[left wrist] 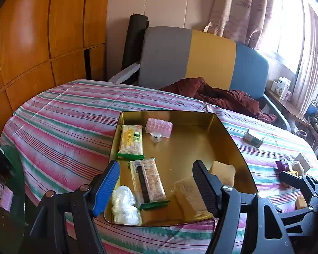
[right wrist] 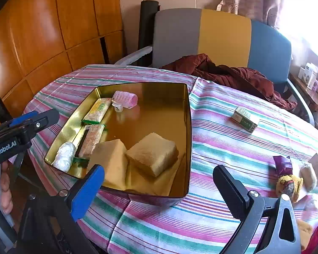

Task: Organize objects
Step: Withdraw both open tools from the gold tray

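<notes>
Both grippers, left [left wrist: 156, 185] and right [right wrist: 161, 187], hover spread and empty over a gold tin [right wrist: 186, 127]. Inside lie two sponge blocks [right wrist: 153, 155] and wrapped snacks [left wrist: 147, 182].

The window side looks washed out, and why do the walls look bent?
Left wrist view: daylight through the window blows out the top right, and the wooden panels bow from the fisheye lens. Right wrist view: same glare at the top right, with reflections inside the gold tin.

The gold tin's [right wrist: 186, 114] far right floor lies bare; sponges [right wrist: 152, 156] and packets [right wrist: 93, 139] seemingly crowd its near-left.
</notes>
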Tool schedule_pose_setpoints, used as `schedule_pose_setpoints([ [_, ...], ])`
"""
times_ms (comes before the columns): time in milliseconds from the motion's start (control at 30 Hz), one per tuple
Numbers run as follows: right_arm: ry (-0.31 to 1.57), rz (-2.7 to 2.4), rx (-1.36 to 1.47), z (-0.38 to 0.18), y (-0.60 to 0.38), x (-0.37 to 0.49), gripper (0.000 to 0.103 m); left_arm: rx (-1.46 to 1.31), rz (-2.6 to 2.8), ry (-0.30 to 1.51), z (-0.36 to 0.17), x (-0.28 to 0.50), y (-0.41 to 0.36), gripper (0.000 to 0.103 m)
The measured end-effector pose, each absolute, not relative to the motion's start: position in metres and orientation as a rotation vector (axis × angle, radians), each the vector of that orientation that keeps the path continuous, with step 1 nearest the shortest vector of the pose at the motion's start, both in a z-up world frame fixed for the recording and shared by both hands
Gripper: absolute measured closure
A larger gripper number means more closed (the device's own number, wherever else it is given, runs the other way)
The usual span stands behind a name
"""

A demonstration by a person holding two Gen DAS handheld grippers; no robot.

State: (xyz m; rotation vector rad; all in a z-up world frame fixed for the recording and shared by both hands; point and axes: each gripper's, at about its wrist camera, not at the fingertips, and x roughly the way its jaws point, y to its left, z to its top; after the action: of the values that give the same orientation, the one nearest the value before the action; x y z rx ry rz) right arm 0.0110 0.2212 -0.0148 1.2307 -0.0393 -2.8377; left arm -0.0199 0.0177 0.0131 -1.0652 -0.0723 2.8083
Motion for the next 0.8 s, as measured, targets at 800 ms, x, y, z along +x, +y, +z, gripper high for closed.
schedule_pose_setpoints([
  [800,-0.159,-2.906,1.264,-0.021,0.263,0.019,0.000,-1.088,2.755,0.040,0.008,-0.011,0.047,0.031],
])
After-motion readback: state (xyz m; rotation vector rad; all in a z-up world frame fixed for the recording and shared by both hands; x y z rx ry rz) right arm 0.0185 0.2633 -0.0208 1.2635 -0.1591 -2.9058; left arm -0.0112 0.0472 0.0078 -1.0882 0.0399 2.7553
